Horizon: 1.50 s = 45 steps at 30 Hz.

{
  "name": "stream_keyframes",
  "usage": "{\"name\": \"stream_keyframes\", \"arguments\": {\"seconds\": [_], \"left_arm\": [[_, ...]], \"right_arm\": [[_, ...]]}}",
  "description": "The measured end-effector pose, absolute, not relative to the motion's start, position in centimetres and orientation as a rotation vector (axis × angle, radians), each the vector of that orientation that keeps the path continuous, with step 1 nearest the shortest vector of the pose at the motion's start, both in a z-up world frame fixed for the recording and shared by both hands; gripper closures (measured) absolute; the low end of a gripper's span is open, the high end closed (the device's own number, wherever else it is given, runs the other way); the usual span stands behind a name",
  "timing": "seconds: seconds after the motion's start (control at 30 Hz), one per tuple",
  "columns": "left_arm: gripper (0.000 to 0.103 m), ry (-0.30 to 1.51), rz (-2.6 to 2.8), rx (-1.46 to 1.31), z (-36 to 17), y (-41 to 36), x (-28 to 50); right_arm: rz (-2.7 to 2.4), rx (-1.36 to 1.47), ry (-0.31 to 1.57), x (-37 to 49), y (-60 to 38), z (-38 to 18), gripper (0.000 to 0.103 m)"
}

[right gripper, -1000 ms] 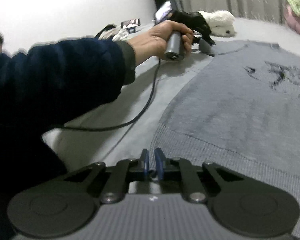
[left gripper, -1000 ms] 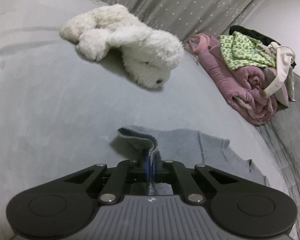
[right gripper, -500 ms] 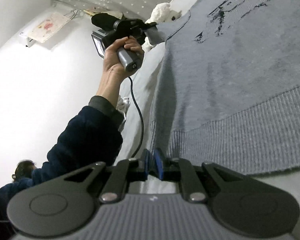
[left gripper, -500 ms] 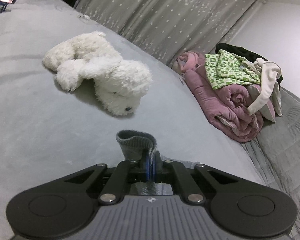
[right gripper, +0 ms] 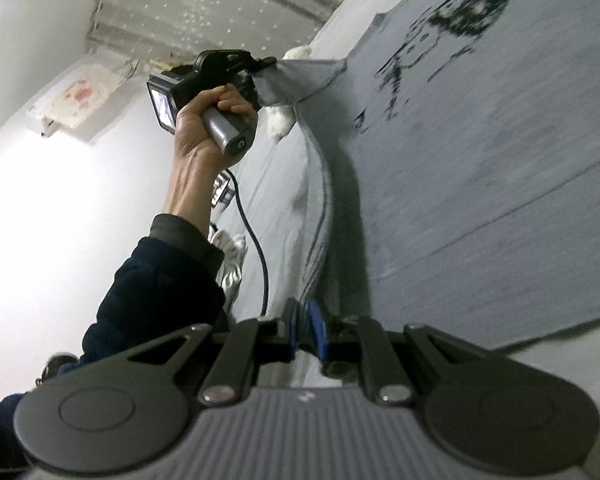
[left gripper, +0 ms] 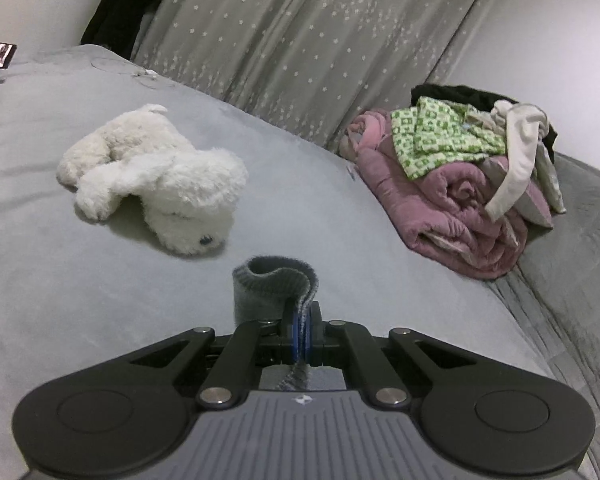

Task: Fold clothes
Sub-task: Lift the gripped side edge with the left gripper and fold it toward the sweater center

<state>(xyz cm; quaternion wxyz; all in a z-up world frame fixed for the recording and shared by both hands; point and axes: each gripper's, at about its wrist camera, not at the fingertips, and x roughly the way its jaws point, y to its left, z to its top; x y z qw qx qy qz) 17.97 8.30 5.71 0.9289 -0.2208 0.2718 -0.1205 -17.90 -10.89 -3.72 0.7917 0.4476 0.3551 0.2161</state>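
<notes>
Left wrist view: the left gripper (left gripper: 300,340) is clamped on the grey sweater's (left gripper: 274,288) ribbed edge at lower centre, the plush dog (left gripper: 156,180) lying beyond. Right wrist view: the right gripper (right gripper: 305,330) pinches the sweater's side edge, the body spread across the right of frame on the bed (right gripper: 272,184). Looks like one side lifted for a fold; both grips should carry across together.

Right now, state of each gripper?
Left gripper: shut on the grey sweater's ribbed cuff.
Right gripper: shut on the sweater's hem edge.
</notes>
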Motion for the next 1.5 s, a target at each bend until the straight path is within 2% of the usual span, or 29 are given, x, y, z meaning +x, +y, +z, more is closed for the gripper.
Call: {"name": "stream_keyframes", "arguments": {"seconds": [0.3, 0.47, 0.93, 1.3, 1.37, 1.43, 1.5], "left_arm": [[0.102, 0.592, -0.223, -0.38, 6.5, 2.9, 19.1], [0.102, 0.607, -0.206, -0.313, 6.0, -0.1, 19.2], [0.102, 0.635, -0.183, -0.076, 3.1, -8.9, 18.8], [0.1, 0.685, -0.285, -0.037, 1.7, -11.9, 18.5], [0.089, 0.699, -0.327, -0.034, 1.8, -12.1, 18.4], [0.07, 0.684, -0.337, -0.026, 2.7, -11.5, 17.9], [0.069, 0.663, -0.336, -0.027, 3.8, -10.5, 17.5]], "right_arm": [[0.422, 1.043, 0.728, -19.2, -12.2, -3.5, 0.094], [0.359, 0.996, 0.697, -19.9, -13.0, -2.3, 0.094], [0.166, 0.93, 0.753, -20.7, -14.2, -2.5, 0.094], [0.127, 0.955, 0.789, -20.9, -14.3, -3.1, 0.094], [0.12, 0.951, 0.788, -21.2, -14.2, -3.0, 0.094], [0.116, 0.95, 0.793, -21.1, -14.1, -3.0, 0.094], [0.117, 0.946, 0.799, -21.1, -13.9, -3.0, 0.094]]}}
